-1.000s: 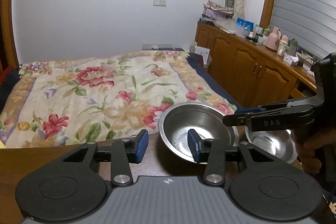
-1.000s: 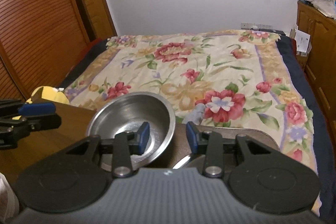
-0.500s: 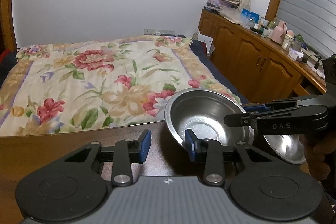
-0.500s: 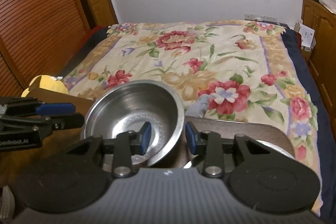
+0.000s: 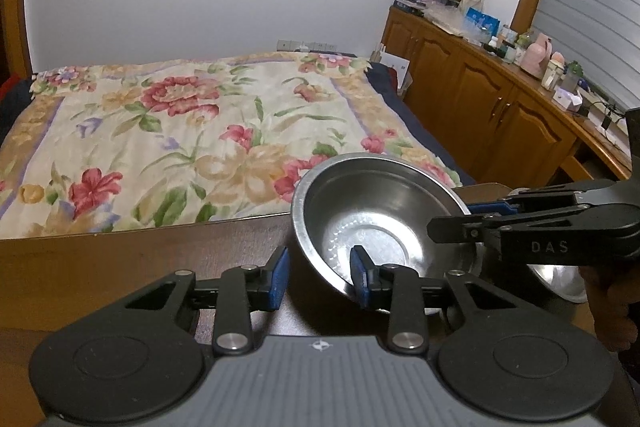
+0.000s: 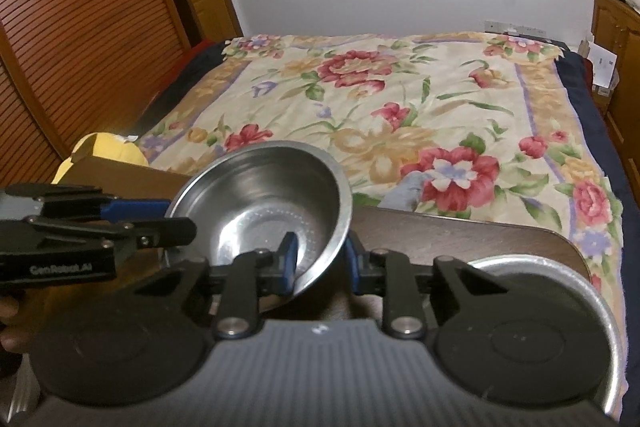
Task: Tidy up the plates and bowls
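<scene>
A steel bowl (image 5: 380,227) (image 6: 256,215) stands tilted above the dark wooden table (image 5: 120,259), its hollow turned toward both cameras. My left gripper (image 5: 320,279) straddles its near rim, one pad inside and the other clear of the outer wall. Its jaws are closing. Across the bowl, my right gripper (image 6: 322,261) straddles the opposite rim the same way, jaws closing and narrowly apart from the wall. Each gripper shows side-on in the other's view: the right gripper (image 5: 448,219), the left gripper (image 6: 180,215). A second steel bowl (image 5: 560,279) (image 6: 532,263) sits beside the first.
Beyond the table's far edge lies a bed with a floral cover (image 5: 160,147). Wooden cabinets (image 5: 500,115) with clutter on top run along the right. A slatted wooden door (image 6: 80,27) and a yellow object (image 6: 104,151) stand to the left. A hand (image 5: 612,307) holds the right gripper.
The bowl has tipped up more steeply and sits closer to both cameras. Both pairs of jaws have narrowed around its rim. The left gripper has sunk a little.
</scene>
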`<state>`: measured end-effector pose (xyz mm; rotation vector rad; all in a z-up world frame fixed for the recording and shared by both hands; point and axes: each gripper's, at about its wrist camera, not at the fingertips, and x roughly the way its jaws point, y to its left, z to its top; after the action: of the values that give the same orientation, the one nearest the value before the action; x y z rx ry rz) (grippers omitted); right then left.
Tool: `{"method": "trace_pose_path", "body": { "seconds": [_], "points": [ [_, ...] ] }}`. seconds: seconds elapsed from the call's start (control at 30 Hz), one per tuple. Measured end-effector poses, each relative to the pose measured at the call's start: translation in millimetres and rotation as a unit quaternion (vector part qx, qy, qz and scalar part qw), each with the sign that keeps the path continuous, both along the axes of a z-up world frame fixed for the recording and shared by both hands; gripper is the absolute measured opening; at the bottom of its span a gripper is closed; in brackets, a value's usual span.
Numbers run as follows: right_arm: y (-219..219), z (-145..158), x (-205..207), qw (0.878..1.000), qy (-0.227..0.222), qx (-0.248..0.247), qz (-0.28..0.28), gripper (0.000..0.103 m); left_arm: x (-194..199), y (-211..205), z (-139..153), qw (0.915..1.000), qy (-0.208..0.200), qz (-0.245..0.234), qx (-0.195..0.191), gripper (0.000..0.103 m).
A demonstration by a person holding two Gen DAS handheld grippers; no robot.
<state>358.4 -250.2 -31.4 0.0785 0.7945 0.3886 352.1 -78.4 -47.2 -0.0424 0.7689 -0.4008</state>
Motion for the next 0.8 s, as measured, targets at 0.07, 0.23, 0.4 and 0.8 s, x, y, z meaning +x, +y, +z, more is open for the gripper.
{"method": "trace_pose_path", "body": {
  "seconds": [0.07, 0.23, 0.4, 0.8],
  "points": [
    [1, -1, 0, 1.0, 0.003, 0.002, 0.002, 0.027, 1, 2, -2, 1.0, 0.004, 0.0, -0.004, 0.027],
    [3, 1, -5, 1.0, 0.008, 0.005, 0.011, 0.021, -4, 3, 1, 0.9999, 0.013, 0.004, 0.001, 0.019],
    [1, 17, -16, 1.0, -0.004, 0.021, 0.01, 0.018, -17, 10, 22, 1.0, -0.004, 0.002, -0.008, 0.017],
    [0, 53, -56, 0.999, -0.029, 0.032, -0.01, 0.018, -64, 19, 62, 0.9987, -0.033, -0.01, -0.038, 0.018]
  ]
}}
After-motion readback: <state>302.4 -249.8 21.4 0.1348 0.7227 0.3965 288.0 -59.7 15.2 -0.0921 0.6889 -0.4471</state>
